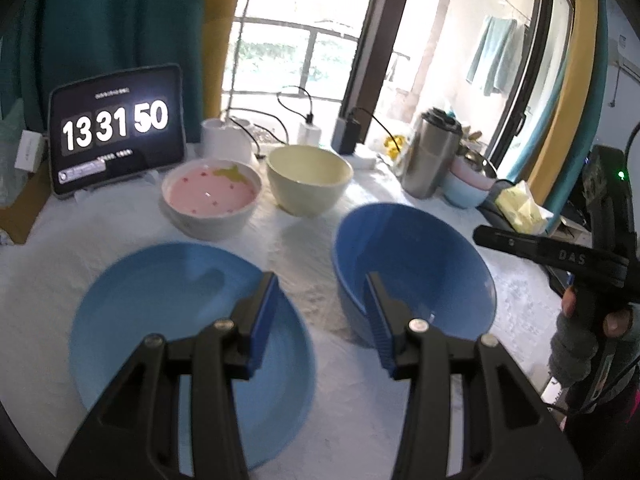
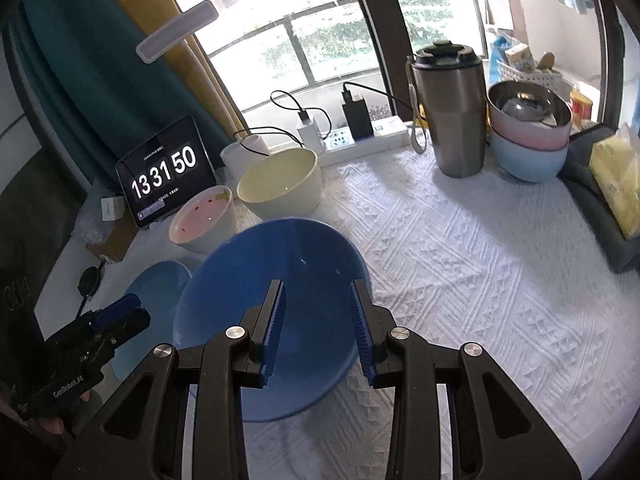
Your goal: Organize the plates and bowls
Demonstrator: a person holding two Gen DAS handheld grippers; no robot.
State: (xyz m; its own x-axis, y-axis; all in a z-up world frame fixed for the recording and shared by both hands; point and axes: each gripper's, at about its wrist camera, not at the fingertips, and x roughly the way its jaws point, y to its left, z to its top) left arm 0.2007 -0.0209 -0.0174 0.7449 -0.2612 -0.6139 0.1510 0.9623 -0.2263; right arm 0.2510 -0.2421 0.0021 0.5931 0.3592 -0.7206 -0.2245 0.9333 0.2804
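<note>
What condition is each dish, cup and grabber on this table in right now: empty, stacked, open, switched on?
Light blue plate: flat, empty.
Dark blue bowl: upright, empty, unheld.
Pink bowl: upright, separate.
Cream bowl: upright, empty.
Stacked bowls: steel in pink in pale blue.
Steel tumbler: upright, lid on.
Tablet: on, showing a clock.
Left gripper: open, holding nothing.
Right gripper: open, holding nothing.

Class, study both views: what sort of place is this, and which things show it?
Probably a home, at a cloth-covered table by a balcony window. Clues: laundry hanging outside, household bowls such as the dark blue bowl, and a steel travel mug.
</note>
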